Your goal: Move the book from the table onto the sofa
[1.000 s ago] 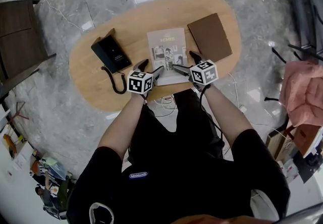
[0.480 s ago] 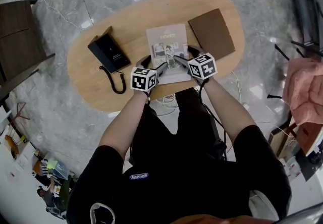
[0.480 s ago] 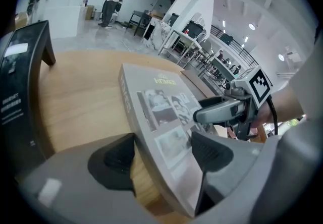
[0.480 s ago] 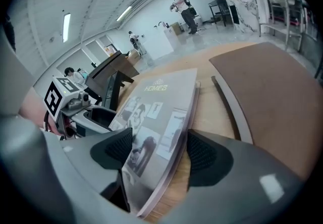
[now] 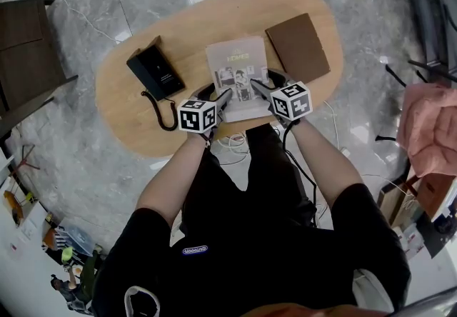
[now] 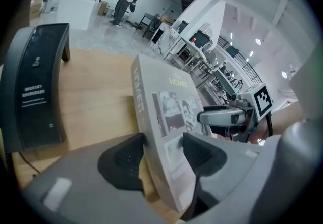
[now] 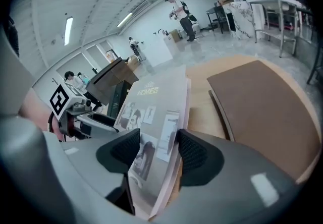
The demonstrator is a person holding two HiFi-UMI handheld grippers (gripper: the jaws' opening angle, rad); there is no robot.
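From the head view, the book [image 5: 238, 73] is at the middle of the oval wooden table [image 5: 121, 105]. A black telephone [image 5: 155, 71] with a curly cord [image 5: 166, 114] lies to its left. A flat brown board [image 5: 298, 48] lies just beside it on the right. The left gripper [image 5: 221, 98] is at the book's near left corner. The right gripper [image 5: 261, 86] is at its near right corner. The person holding them wears black. A pink cloth [image 5: 428, 130] is off to the right, over the grey stone floor [image 5: 71, 165].

In the left gripper view, the left gripper [image 6: 162, 153] pinches the near edge of the book [image 6: 166, 107], with one dark pad on top and one under it. This end of the book is tilted up off the wood. The telephone [image 6: 38, 87] stands close on the left. The right gripper [image 6: 222, 116] shows on the far side of the book.

In the right gripper view, the right gripper [image 7: 157, 150] has the book [image 7: 154, 112] between its two pads. Its jaws have just been closing, and now both pads press on the book. The brown board [image 7: 262, 107] lies on the table [image 7: 199, 112] to the right. The left gripper [image 7: 98, 117] shows at the book's other corner.
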